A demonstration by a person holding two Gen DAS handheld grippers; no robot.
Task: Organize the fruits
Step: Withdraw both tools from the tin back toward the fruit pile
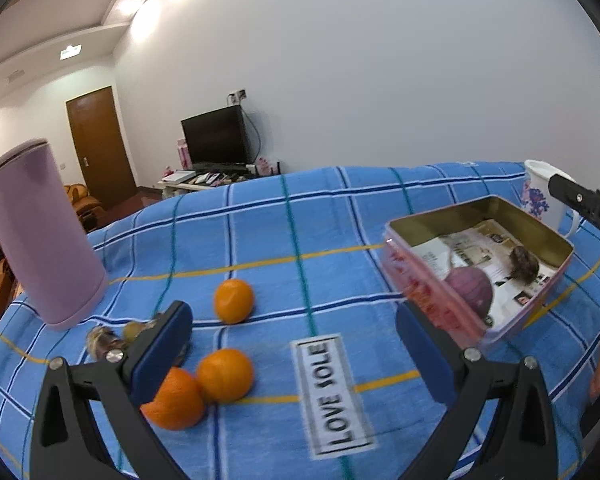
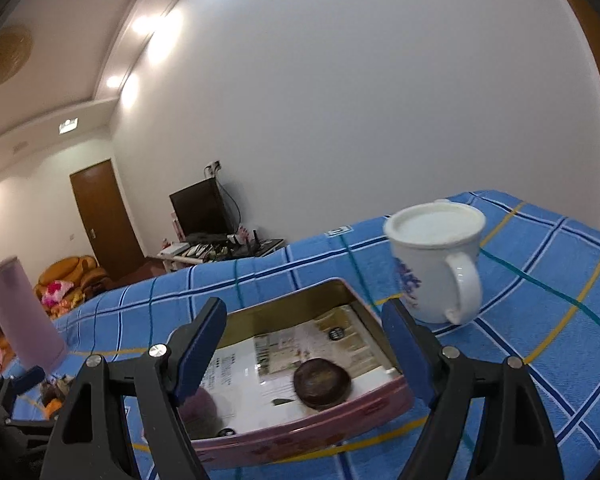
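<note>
A: Which lettering is legible?
B: "LOVE SOLE", black capitals on a white label (image 1: 334, 396) woven into the blue checked cloth (image 1: 380, 200).
A: And the printed sheet (image 2: 284, 356) lining the pink tin (image 2: 300, 436)?
B: Its print is too small and blurred to read in either view.

Blue checked cloth cover (image 1: 260, 232) looks soft and matt; the rectangular pink metal tin (image 1: 440, 304) shines gold inside; white mug (image 2: 432, 276) glossy ceramic.
</note>
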